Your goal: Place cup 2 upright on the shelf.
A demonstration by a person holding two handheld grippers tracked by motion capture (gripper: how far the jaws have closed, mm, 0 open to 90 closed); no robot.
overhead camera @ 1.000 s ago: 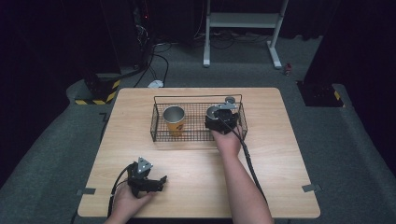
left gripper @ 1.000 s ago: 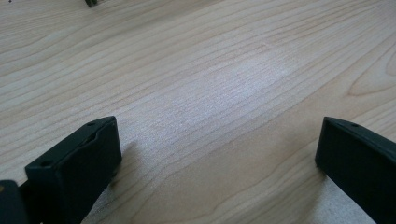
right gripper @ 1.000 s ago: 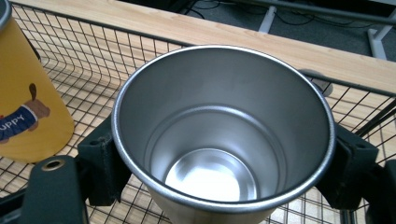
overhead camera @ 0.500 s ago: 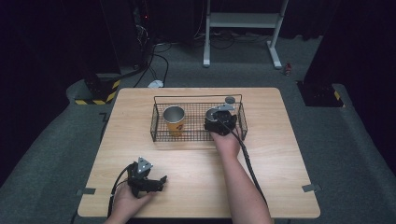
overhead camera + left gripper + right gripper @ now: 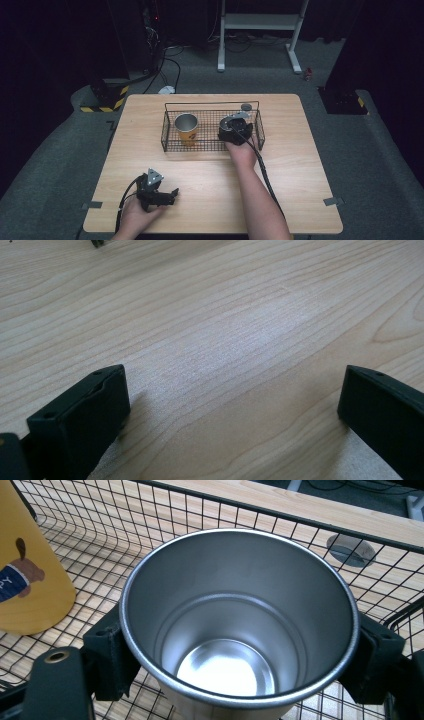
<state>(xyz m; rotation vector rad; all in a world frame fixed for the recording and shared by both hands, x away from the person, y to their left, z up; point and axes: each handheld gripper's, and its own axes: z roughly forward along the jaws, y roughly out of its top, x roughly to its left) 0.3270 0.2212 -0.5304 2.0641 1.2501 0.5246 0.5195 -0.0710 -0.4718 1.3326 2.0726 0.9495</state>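
Item one, nearest edge of the table: left claw, held low in the person's left hand, lying almost flat on the wood with jaws spread wide and nothing between them; the left gripper view shows bare grain between the two black jaws. Idle, well apart from the work. Item two, mid-table: right forearm stretched forward from the near edge, wrist angled down into the wire basket. Item three: right claw, jaws closed against either side of a steel cup, gripping it just under the rim; the cup stands upright, empty, in the right half of the basket. Item four: yellow cup, upright in the left half of the basket, near the steel one but apart from it. Item five, beyond the far rim: round grommet in the table. Step in hand, by my reading: the steel cup being set in or taken from the basket; the next move calls for either releasing it squarely on the mesh or lifting straight up, clear of the wire rim.
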